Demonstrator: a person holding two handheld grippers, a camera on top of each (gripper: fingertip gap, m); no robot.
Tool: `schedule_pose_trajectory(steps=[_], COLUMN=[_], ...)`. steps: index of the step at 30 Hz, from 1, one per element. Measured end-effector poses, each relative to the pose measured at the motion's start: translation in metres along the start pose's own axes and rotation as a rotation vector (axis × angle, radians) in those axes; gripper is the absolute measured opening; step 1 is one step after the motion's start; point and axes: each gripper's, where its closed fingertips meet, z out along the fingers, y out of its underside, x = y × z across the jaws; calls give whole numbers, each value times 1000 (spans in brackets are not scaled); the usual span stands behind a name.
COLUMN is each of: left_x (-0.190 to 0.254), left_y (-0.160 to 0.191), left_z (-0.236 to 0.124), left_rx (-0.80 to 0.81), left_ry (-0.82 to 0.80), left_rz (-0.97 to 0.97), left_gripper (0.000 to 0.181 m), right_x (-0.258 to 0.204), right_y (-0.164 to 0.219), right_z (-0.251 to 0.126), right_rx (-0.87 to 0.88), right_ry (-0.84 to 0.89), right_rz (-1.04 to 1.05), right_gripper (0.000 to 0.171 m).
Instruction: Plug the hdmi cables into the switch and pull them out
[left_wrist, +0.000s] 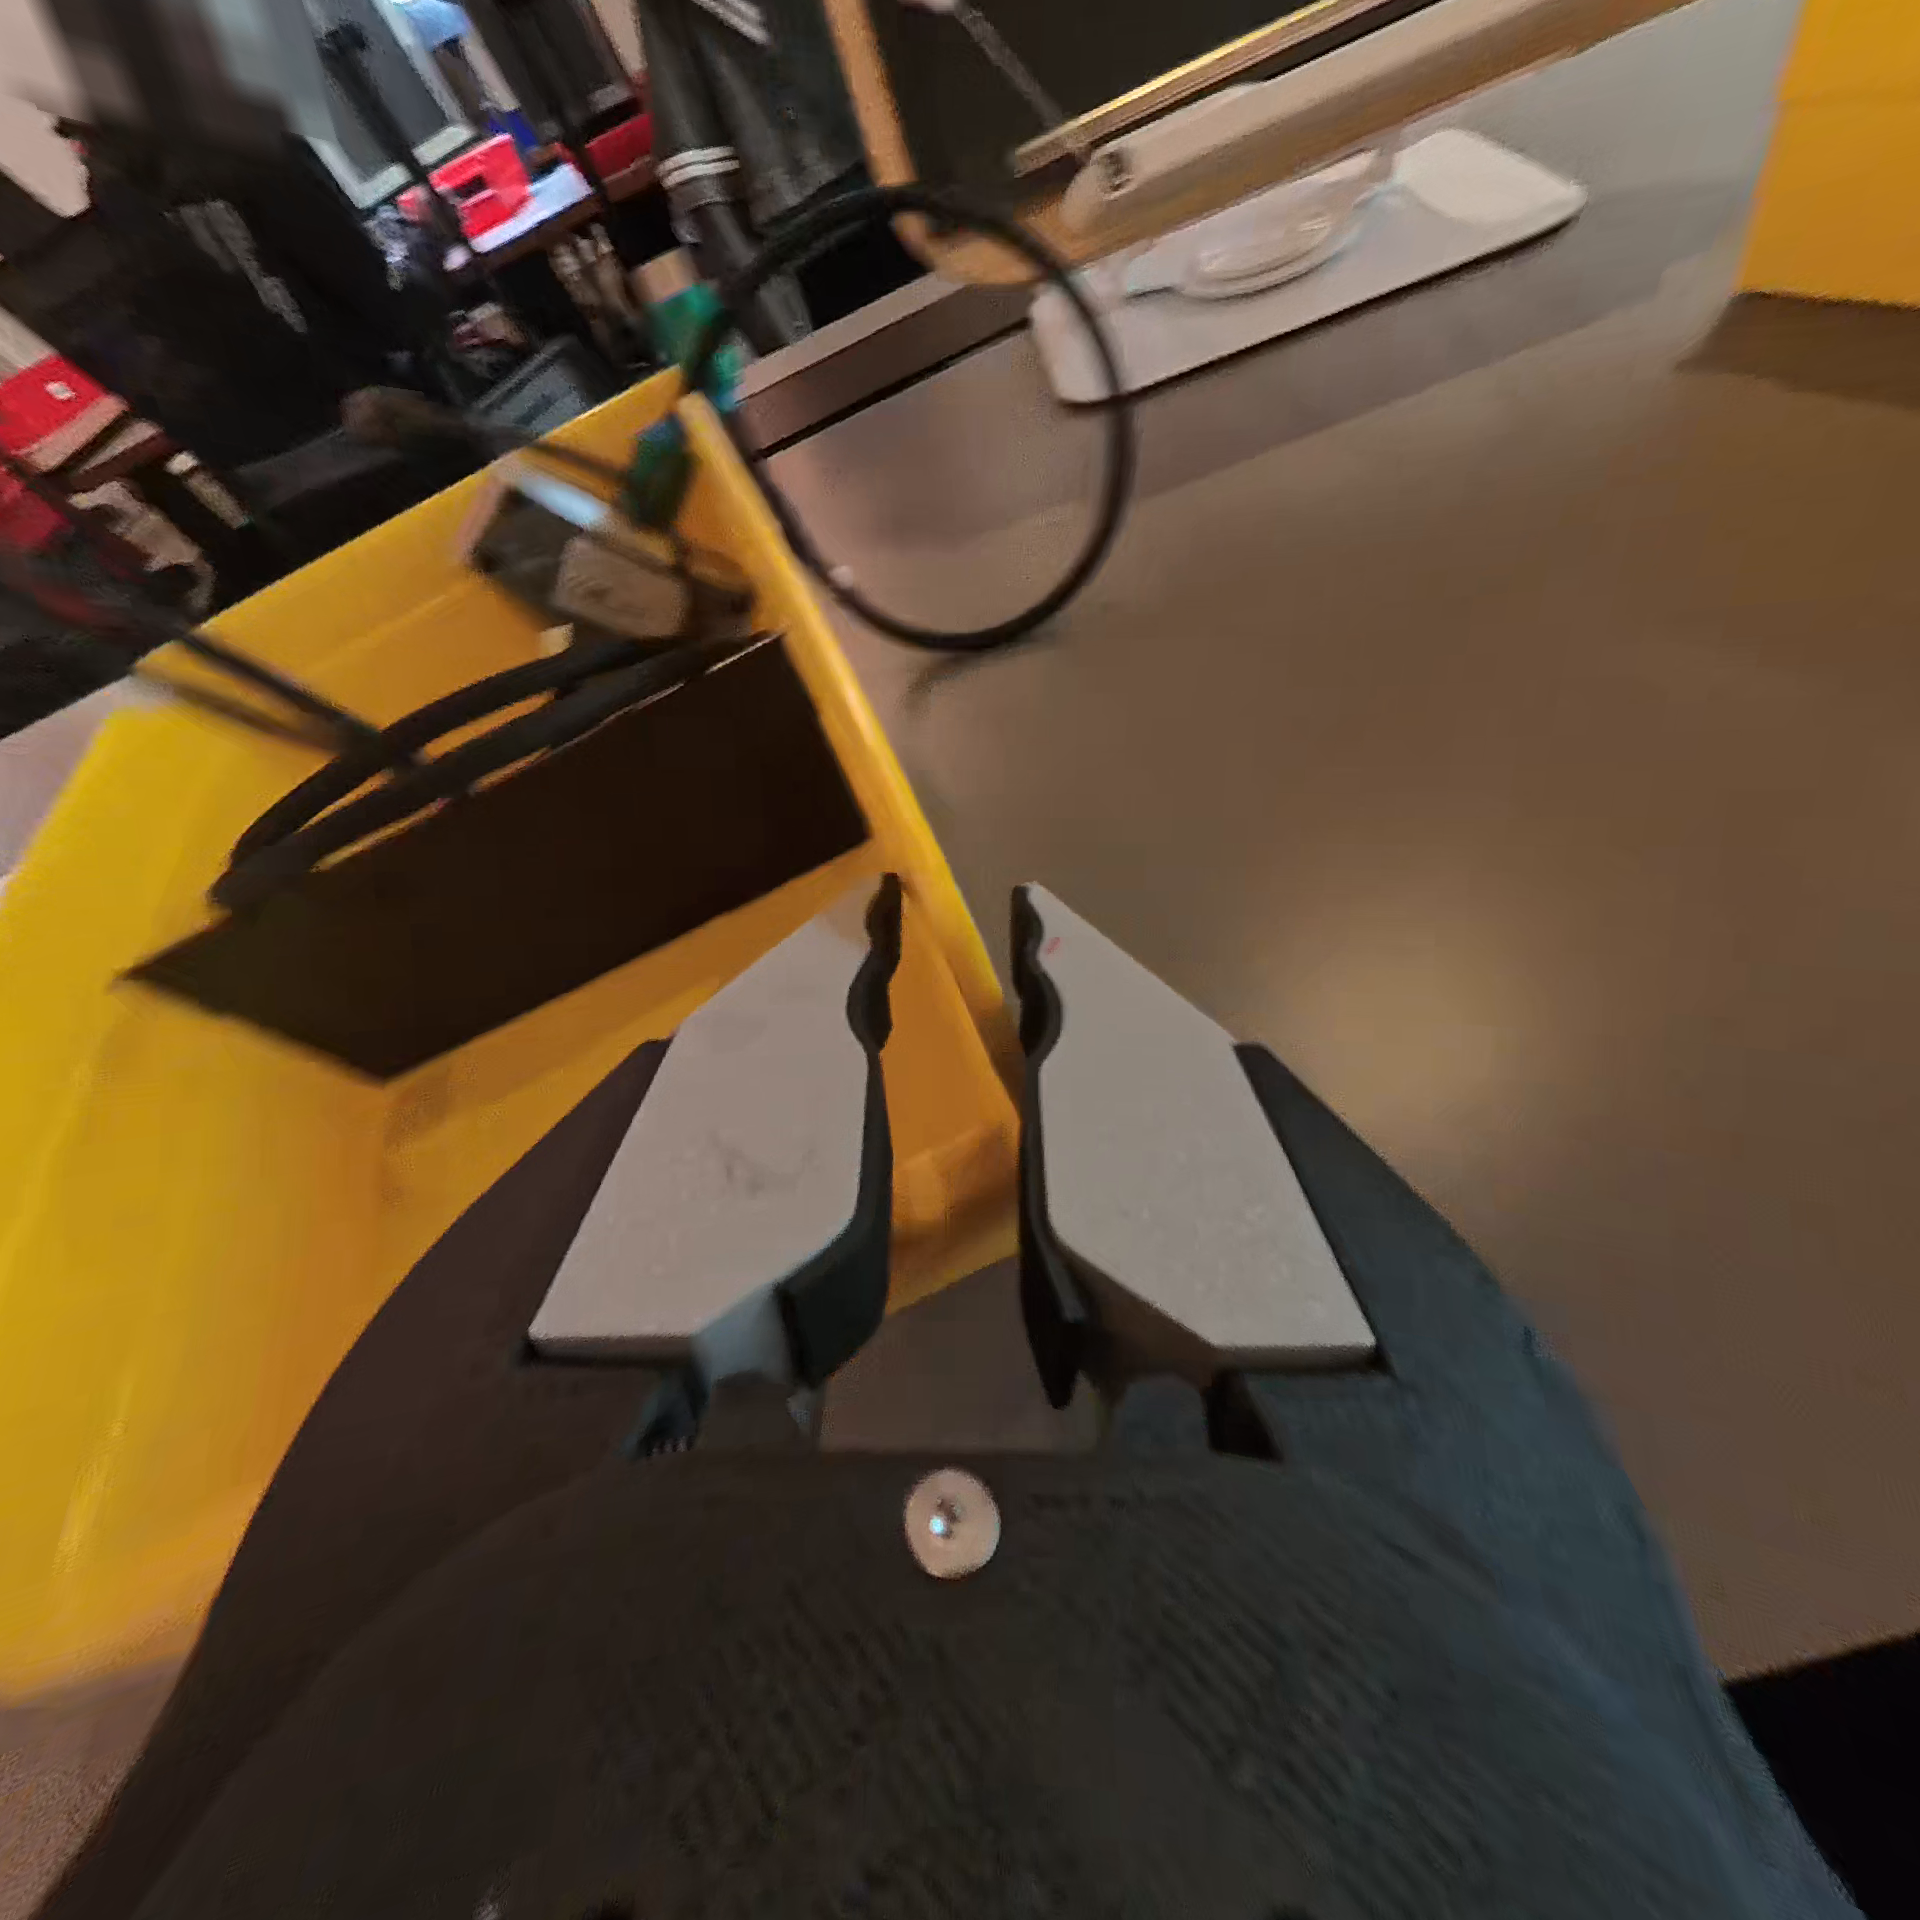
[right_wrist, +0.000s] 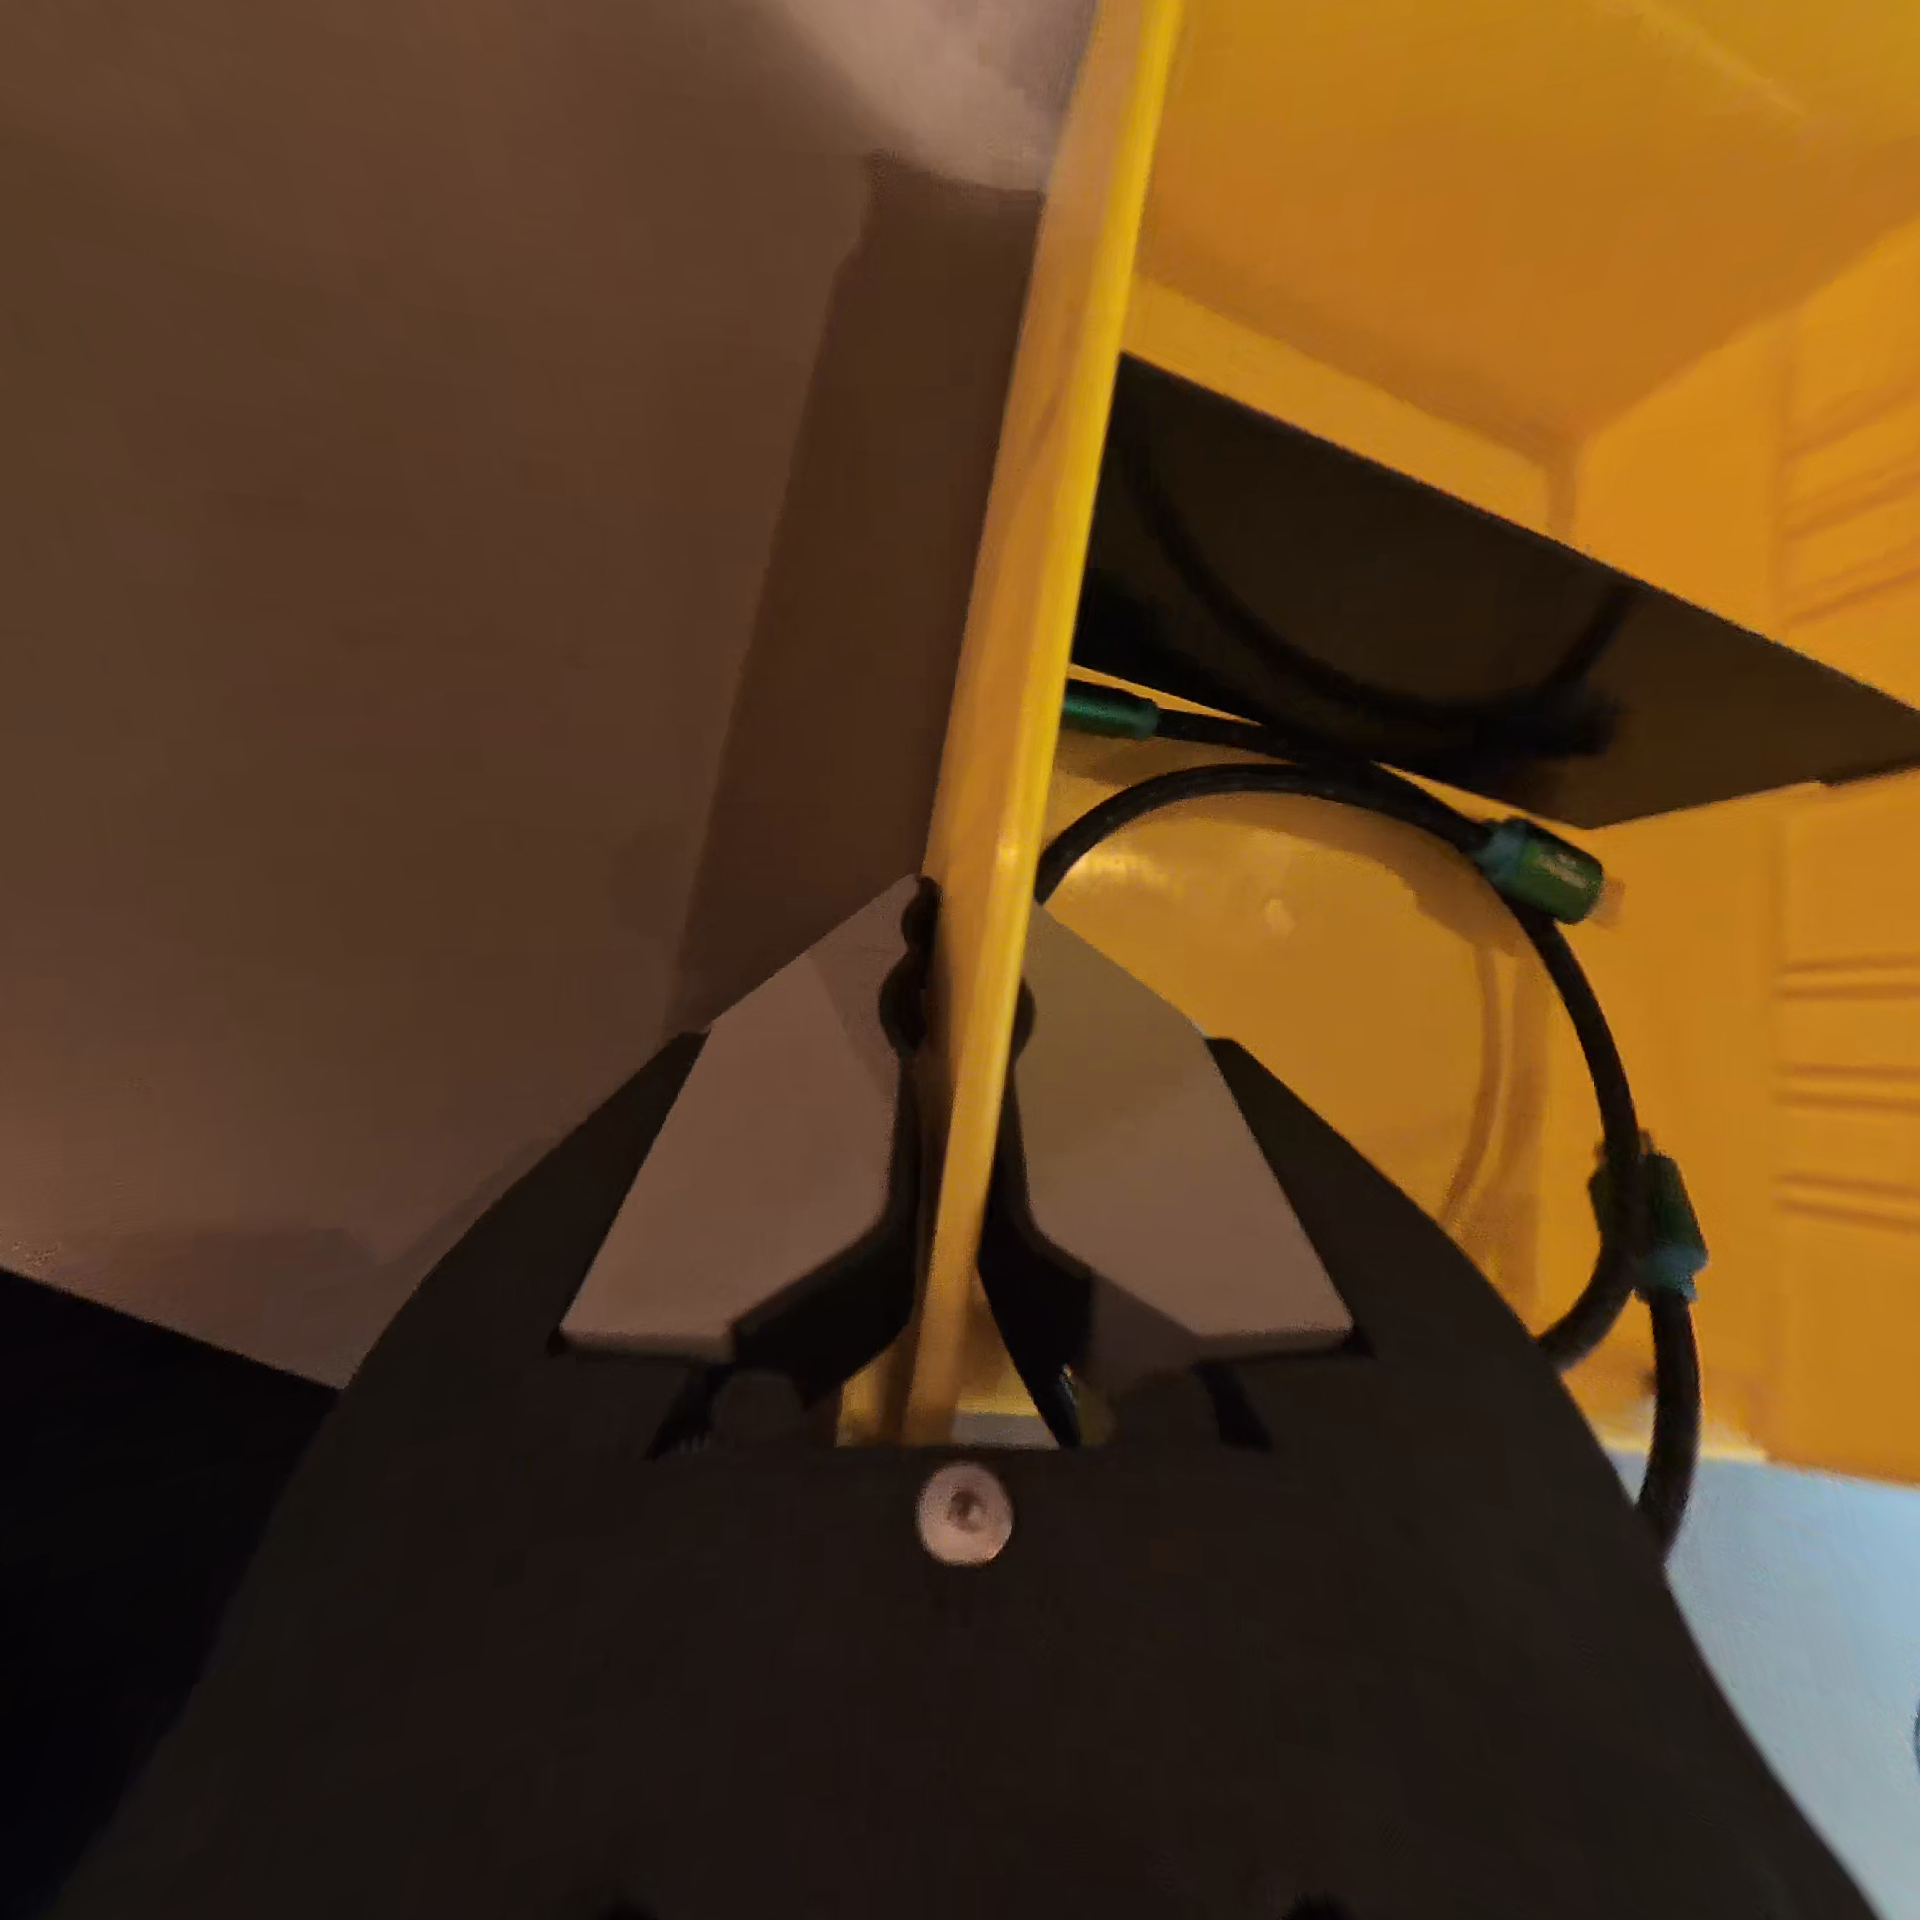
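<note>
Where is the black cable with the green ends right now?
In the right wrist view the black cable curls inside the yellow bin, right of the wall that the right gripper clamps, just under a black flat thing.

The yellow bin (right_wrist: 1351, 187), whose wall runs between the right tool's (right_wrist: 971, 940) fingers, looks like smooth, glossy plastic, and the cables (right_wrist: 1590, 997) lying to that tool's right have a matt black braided skin with green plastic-looking plugs. Both tools have rough, matt black bodies, plain grey finger plates and a shiny metal screw (left_wrist: 951, 1525), and ahead and to the right of the left tool (left_wrist: 956, 914) the tabletop (left_wrist: 1455, 831) is smooth brown with a soft sheen.
</note>
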Motion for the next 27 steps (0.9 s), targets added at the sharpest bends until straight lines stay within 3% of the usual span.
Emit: schedule_pose_trajectory(steps=[2, 7, 16, 21, 27], left_x=[-34, -75, -75, -54, -50], left_y=[16, 37, 29, 25, 8], left_z=[-14, -30, -7, -12, -49], left_rx=[16, 41, 1, -7, 43], left_ry=[-93, -63, -108, 38, 245], left_rz=[-14, -183, -188, -211, -265], left_gripper=[2, 4, 2, 40, 51], right_x=[9, 25, 44, 43, 17], right_y=[4, 12, 23, 19, -22], right_z=[-2, -2, -3, -27, -101], right_rx=[-6, -47, -56, -39, 210], right_ry=[-9, 78, 104, 32, -122], right_rz=[35, 95, 180, 180, 123], right_gripper=[6, 3, 2, 26, 38])
